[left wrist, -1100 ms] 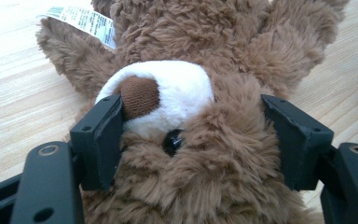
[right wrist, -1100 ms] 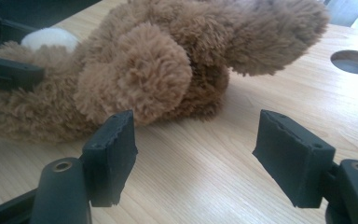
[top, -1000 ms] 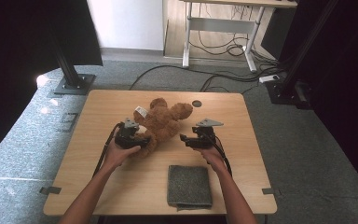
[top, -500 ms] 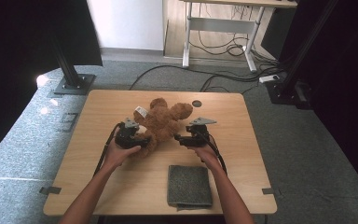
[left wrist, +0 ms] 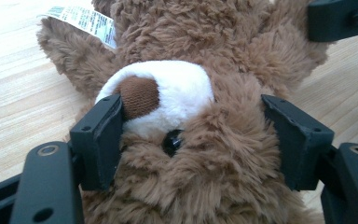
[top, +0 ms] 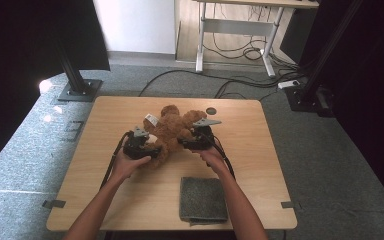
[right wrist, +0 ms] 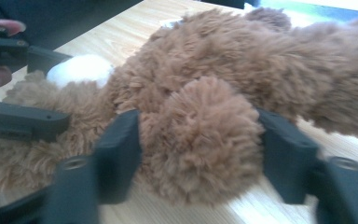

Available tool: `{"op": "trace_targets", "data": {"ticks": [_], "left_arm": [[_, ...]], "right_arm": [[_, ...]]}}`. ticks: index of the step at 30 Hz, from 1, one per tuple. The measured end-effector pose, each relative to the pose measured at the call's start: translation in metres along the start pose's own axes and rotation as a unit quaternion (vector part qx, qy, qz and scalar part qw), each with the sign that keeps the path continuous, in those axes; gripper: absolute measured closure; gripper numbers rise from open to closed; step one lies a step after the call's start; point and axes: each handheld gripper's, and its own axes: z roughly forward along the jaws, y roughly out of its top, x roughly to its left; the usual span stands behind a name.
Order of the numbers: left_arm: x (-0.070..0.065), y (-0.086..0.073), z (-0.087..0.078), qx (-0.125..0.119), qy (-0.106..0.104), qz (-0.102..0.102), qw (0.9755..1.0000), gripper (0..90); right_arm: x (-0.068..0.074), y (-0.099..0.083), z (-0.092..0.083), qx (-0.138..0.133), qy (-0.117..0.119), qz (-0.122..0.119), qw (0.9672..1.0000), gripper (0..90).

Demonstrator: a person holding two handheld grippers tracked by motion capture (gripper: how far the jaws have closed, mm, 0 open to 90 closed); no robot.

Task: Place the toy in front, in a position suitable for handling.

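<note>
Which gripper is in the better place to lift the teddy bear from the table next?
Probably the left gripper: its jaws already clamp the teddy bear at the head. The right gripper has just been closing its jaws around a paw, and their pads look pressed into the fur.

We see a brown plush teddy bear (top: pixel 169 132) lying flat on the wooden surface (top: pixel 105 190), just above the centre of the high view, limbs spread outward. Its fur is shaggy and mid-brown. In the left gripper view its white muzzle (left wrist: pixel 168 93) with a darker brown stitched nose sits at mid-frame, a black eye just below. A white printed label (left wrist: pixel 81 21) sticks out at the upper left.
</note>
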Motion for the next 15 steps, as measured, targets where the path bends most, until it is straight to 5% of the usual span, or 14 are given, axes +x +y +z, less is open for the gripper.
{"op": "trace_targets", "data": {"ticks": [5, 15], "left_arm": [[0.001, -0.001, -0.001, -0.001, -0.002, 0.001, 1.0000, 26.2], [0.006, -0.001, -0.003, -0.005, -0.005, 0.005, 1.0000, 25.5]], "right_arm": [[-0.002, -0.004, 0.002, 0.014, 0.008, 0.004, 0.9999, 65.5], [0.010, -0.015, -0.007, 0.015, 0.027, -0.030, 0.9991, 74.6]]}}
